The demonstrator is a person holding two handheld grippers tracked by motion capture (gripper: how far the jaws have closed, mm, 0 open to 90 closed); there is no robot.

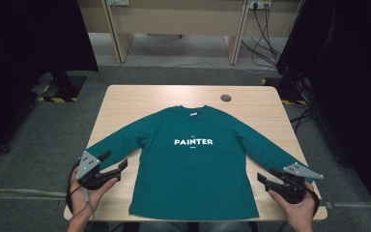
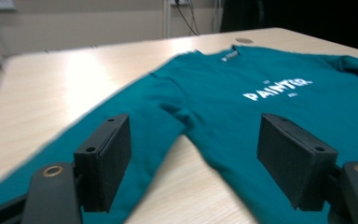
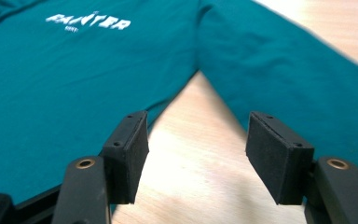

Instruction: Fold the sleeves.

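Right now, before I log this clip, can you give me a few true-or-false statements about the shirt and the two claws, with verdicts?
1. The teal shirt lies spread flat, front up, sleeves out to both sides. True.
2. The left claw is shut on a sleeve. False: its jaws stand open, gripping nothing.
3. The white print on the chest reads PAINTER. True.
4. The right claw holds the shirt's hem off the table. False: it is open beside the right sleeve, and the shirt lies flat.
5. The shirt's collar points toward the person. False: it points to the far edge.
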